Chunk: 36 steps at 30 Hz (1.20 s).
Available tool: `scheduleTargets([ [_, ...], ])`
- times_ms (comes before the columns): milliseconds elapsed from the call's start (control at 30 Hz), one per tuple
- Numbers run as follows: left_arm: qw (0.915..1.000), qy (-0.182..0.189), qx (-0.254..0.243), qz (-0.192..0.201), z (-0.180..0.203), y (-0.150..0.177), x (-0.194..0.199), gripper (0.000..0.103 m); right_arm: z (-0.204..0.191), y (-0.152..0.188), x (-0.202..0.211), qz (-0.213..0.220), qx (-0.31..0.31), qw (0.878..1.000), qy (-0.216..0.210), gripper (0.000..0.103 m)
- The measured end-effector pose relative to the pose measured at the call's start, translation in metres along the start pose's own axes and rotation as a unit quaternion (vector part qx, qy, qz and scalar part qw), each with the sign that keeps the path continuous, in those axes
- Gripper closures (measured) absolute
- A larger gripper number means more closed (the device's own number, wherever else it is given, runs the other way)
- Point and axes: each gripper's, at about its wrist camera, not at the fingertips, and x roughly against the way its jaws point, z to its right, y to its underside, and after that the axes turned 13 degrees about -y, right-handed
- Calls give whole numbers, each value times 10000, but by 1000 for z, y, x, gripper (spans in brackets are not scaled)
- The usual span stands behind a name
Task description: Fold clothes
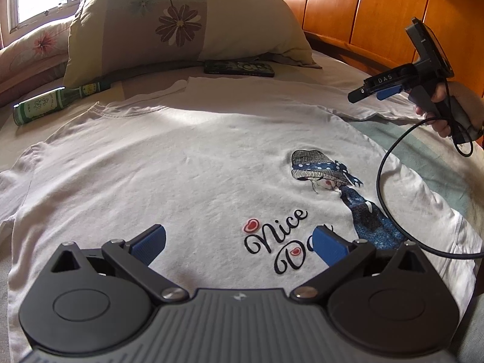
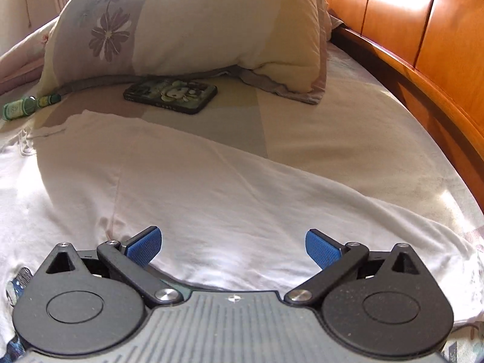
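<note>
Left wrist view: a white T-shirt [image 1: 181, 166] lies spread flat across the bed sheet [image 1: 348, 69], filling the centre and lower frame, its "Nice Day" print [image 1: 275, 239] at lower right of centre. The left gripper [image 1: 239, 242] hovers over the shirt at the bottom edge, jaws released and wide apart, nothing between the blue pads [image 1: 151, 242]. At the right edge a hand [image 1: 447, 112] holds the right gripper [image 1: 363, 92] above the shirt's far side; from this side angle its jaws appear nearly together, though the right wrist view shows them spread and empty. A floral pillow [image 1: 181, 24] occupies the top centre, a green bottle [image 1: 54, 103] the upper left, a phone in a patterned case [image 1: 239, 68] lies below the pillow, and the wooden headboard [image 1: 378, 6] fills the upper right.
</note>
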Motion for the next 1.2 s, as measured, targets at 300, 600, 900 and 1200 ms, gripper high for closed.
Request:
scheduleTargets([
  [300, 9998, -124, -145, 21, 3, 1, 4, 1, -51, 9, -40, -245, 866, 9953, -349, 0],
  [600, 9998, 3, -62, 209, 2, -2, 5, 1, 34, 21, 33, 304, 184, 9993, 145, 0],
  [900, 9997, 35, -169, 163, 7, 0, 3, 1, 110, 85, 63, 482, -661, 9937, 768, 0],
  [1200, 9991, 275, -235, 221, 20, -5, 5, 1, 151, 72, 72, 678, -1098, 9869, 966, 0],
])
